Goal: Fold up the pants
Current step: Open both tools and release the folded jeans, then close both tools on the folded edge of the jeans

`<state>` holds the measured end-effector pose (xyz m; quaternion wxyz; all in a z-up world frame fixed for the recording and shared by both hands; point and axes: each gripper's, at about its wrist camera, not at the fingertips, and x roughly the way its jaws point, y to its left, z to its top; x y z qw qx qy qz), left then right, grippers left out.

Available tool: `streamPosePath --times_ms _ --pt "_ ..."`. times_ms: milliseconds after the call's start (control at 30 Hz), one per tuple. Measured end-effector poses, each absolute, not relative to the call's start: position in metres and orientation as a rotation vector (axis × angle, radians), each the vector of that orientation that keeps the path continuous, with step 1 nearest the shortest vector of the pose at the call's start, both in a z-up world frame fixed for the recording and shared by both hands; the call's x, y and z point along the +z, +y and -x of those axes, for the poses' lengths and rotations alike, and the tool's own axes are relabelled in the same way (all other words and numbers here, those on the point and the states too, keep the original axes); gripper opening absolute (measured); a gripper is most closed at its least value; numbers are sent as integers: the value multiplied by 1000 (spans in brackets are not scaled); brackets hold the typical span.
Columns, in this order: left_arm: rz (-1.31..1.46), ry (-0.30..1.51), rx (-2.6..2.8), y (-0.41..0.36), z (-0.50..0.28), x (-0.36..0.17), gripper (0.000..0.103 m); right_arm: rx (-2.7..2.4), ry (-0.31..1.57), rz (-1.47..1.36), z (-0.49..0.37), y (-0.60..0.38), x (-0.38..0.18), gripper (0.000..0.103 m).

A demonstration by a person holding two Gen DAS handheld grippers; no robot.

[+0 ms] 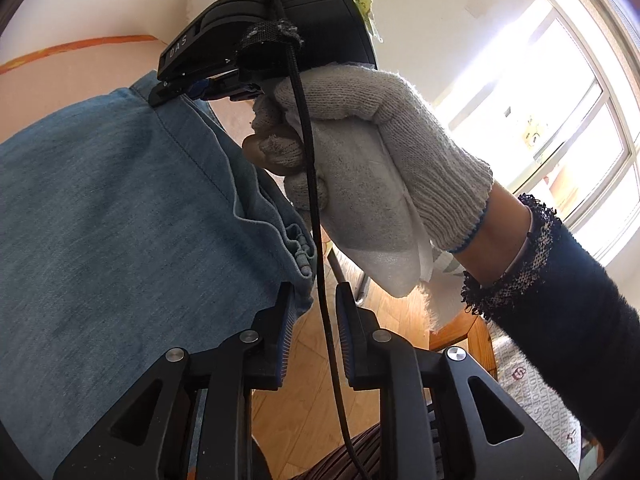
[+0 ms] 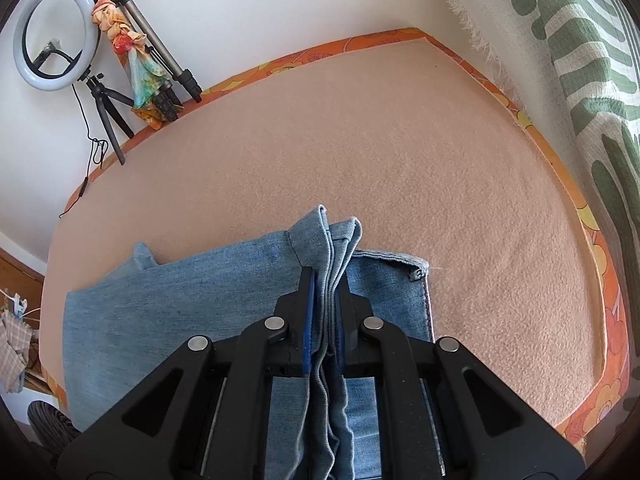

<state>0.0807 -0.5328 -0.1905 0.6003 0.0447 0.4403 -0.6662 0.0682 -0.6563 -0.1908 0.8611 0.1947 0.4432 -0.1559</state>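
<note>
While the right tongs (image 2: 325, 280) are pinching the jeans (image 2: 200, 304) on the pink surface (image 2: 360, 152), the left tongs (image 1: 314, 312) are gaping beside the denim.

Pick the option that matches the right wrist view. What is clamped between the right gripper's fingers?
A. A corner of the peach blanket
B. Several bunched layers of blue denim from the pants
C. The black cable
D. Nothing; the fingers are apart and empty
B. In the right wrist view the right gripper is shut on several bunched layers of the pants, whose hems stick up past the fingertips above the peach blanket.
</note>
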Motion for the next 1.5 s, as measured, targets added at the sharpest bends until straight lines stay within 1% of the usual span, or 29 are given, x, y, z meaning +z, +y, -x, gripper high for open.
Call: streamPosePath --times_ms 33,100,133,167,200,233,300,367,467,600,633,733,1000,1067,1133,1167,1333,1500 --pt "-109 1015 -1547 -532 -79 -186 20 -341 934 -391 -68 -655 -191 11" --pt "-116 1002 -1541 -519 -78 -179 23 -383 939 -360 -67 -654 -188 23" --pt "-115 997 -1536 -512 -80 -175 26 -408 940 -350 -66 -654 -186 28" --pt "-112 992 -1527 -505 -83 -172 28 -420 936 -341 -64 -655 -183 31" --pt "-105 988 -1517 -495 -86 -168 31 -429 929 -339 -62 -654 -179 31" --pt "-97 982 -1508 -485 -92 -165 32 -435 922 -342 -60 -654 -176 33" --pt "-84 971 -1485 -464 -104 -161 32 -452 902 -341 -55 -652 -167 43" --pt "-66 959 -1459 -440 -116 -159 35 -467 873 -340 -49 -649 -158 47" --pt "-28 944 -1411 -412 -133 -156 37 -452 840 -345 -43 -639 -144 48" --pt "12 916 -1341 -385 -130 -152 37 -393 802 -349 -40 -609 -130 48" --pt "25 912 -1319 -378 -122 -158 40 -374 795 -349 -40 -600 -128 48" --pt "54 892 -1247 -337 -128 -153 50 -307 776 -348 -44 -569 -126 48" --pt "176 930 -1021 -253 -155 -177 50 -121 776 -325 -71 -479 -129 48" --pt "200 935 -981 -242 -158 -184 52 -74 779 -318 -78 -457 -128 48" --pt "216 943 -953 -228 -160 -189 56 -30 783 -318 -86 -435 -129 52" --pt "230 954 -945 -222 -162 -192 56 -11 789 -314 -89 -424 -131 55" --pt "290 1005 -913 -205 -166 -210 56 70 842 -296 -110 -373 -140 55" --pt "358 1065 -915 -198 -168 -228 56 136 937 -248 -140 -320 -153 56"
